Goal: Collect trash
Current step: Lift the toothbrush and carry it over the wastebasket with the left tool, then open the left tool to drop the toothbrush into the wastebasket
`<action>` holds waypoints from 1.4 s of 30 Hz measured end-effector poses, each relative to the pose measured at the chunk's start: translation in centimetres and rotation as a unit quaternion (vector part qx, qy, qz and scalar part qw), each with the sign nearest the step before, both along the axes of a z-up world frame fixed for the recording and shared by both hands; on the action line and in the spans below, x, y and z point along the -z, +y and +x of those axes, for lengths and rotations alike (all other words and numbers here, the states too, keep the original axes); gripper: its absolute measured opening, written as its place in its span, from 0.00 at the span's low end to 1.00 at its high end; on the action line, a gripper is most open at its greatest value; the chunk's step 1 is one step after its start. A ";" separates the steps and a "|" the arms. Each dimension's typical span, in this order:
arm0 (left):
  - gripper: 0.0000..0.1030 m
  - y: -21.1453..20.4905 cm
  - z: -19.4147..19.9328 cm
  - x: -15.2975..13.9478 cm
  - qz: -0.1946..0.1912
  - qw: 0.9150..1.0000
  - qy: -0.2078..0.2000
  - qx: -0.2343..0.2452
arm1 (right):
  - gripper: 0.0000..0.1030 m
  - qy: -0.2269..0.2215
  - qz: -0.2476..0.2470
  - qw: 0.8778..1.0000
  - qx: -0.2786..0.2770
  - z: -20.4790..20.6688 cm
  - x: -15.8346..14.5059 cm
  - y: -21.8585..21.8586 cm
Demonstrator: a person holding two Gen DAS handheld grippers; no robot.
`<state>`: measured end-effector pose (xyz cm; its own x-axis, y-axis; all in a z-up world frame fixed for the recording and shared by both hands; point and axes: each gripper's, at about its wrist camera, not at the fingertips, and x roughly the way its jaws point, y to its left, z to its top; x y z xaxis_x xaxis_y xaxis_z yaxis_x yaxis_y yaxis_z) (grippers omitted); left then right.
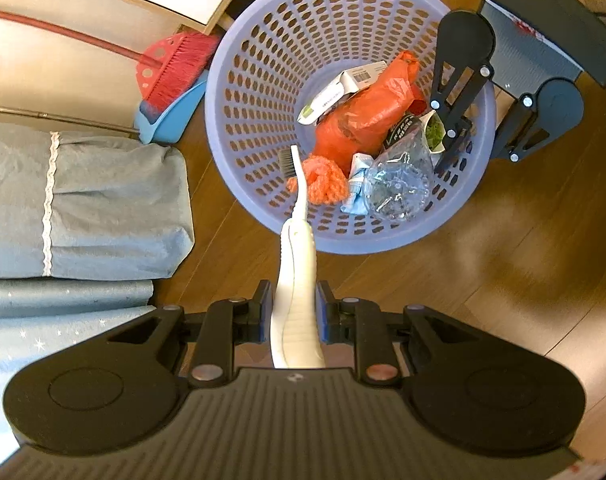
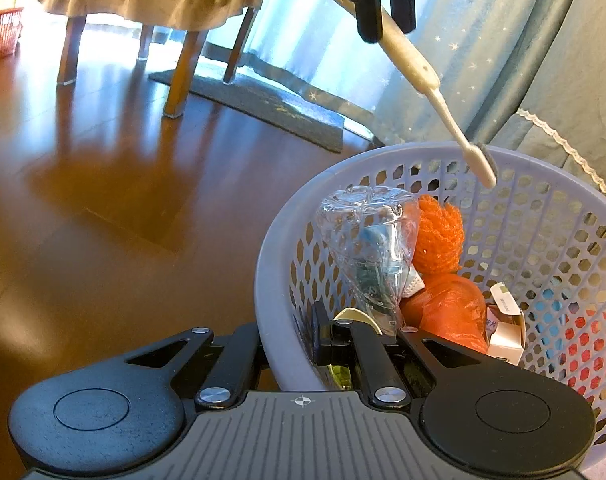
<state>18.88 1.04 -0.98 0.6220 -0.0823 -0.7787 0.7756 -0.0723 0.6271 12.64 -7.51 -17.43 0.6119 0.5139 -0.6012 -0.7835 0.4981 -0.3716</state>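
On the left, the left gripper (image 1: 293,304) has its fingers clamped on the thick handle of a cream-white plastic toothbrush (image 1: 297,248) — its dark bristle head hangs over the near rim of the round lavender perforated plastic basket (image 1: 231,92) on the wooden floor. Inside lie an orange plastic bag (image 1: 363,116) and a crushed clear plastic bottle (image 1: 399,184). To the right, the right gripper (image 1: 453,148) — fingers pinched on the basket's rim.
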 end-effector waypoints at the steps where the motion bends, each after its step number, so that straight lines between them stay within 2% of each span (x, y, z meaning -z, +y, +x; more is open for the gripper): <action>1: 0.18 -0.1 0.2 0.0 0.004 1.000 0.001 0.001 | 0.04 0.005 0.004 1.000 -0.002 0.2 -0.2 0.1; 8: 0.18 -0.9 1.9 0.5 0.044 0.999 0.008 0.010 | 0.04 0.039 0.021 0.999 -0.015 0.9 -1.7 0.7; 19: 0.18 -2.9 4.0 2.2 0.087 0.995 0.029 0.032 | 0.03 0.108 0.028 0.993 -0.034 2.2 -4.4 0.7; 34: 0.19 -5.7 6.4 6.2 0.164 0.981 0.018 0.098 | 0.03 0.150 0.033 0.987 -0.050 2.5 -5.7 -0.5; 37: 0.24 -6.5 6.7 6.2 0.145 0.984 0.009 0.104 | 0.03 0.151 0.031 0.987 -0.051 2.5 -5.7 -0.6; 39: 0.35 -6.8 7.1 5.8 0.124 0.987 0.003 0.100 | 0.03 0.153 0.032 0.986 -0.049 2.5 -5.7 -0.7; 42: 0.37 -7.0 7.6 5.0 0.096 0.991 0.007 0.088 | 0.03 0.157 0.036 0.986 -0.045 2.7 -5.8 -0.7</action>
<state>26.50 -5.93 -5.93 0.6000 -0.0379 -0.7991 0.7490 -0.3241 0.5778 15.34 -8.26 -11.68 0.3512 0.6056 -0.7141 -0.8963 0.4379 -0.0695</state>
